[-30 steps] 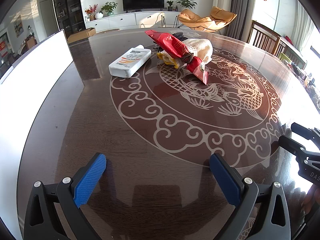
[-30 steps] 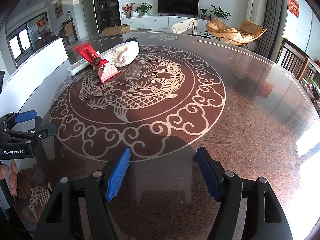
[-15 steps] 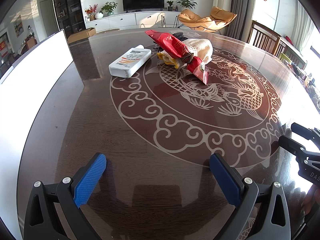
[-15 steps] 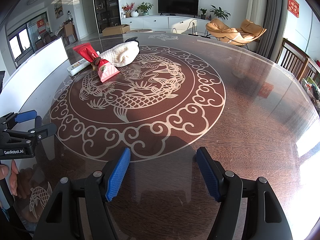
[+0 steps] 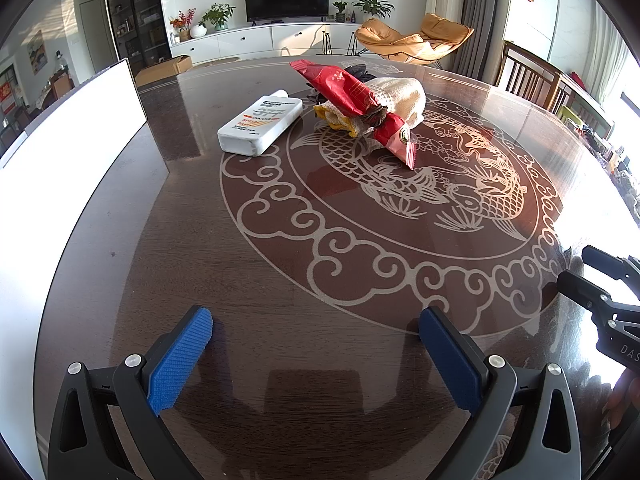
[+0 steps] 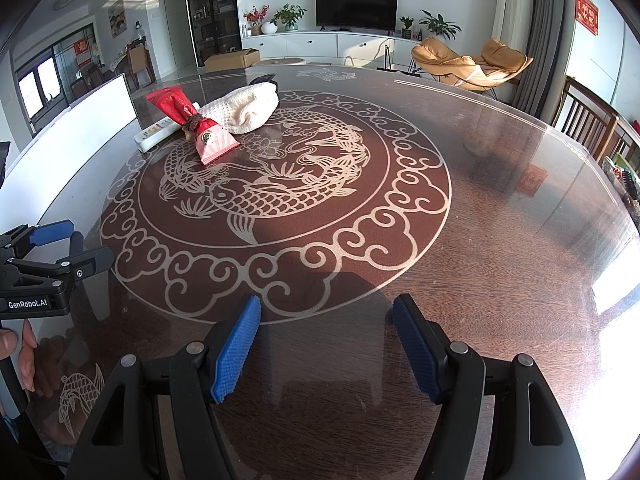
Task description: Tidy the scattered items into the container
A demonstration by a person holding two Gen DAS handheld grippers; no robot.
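We judged the task not yet begun: nothing had been placed in the white container point(image 5: 72, 128), whose wall stood along the table point(image 5: 280, 272) edge at about 10 o'clock in the left wrist view. Its inside was not visible to us.

All items lay clustered at roughly 12 o'clock, well apart from both tools. The white bottle point(image 5: 261, 122) lay flat, nearest the container. Just beside it, the red packet point(image 5: 354, 98) rested across the cream towel point(image 5: 402, 98), with a yellow cloth point(image 5: 334, 118) beneath and a dark item point(image 5: 358, 71) behind, too hidden to identify.

The left gripper point(image 5: 316, 344) had its jaws spread wide, holding nothing. The right gripper point(image 6: 326, 344) was likewise released and empty. Every item was left to move; we judged the bottle the easiest first pick.
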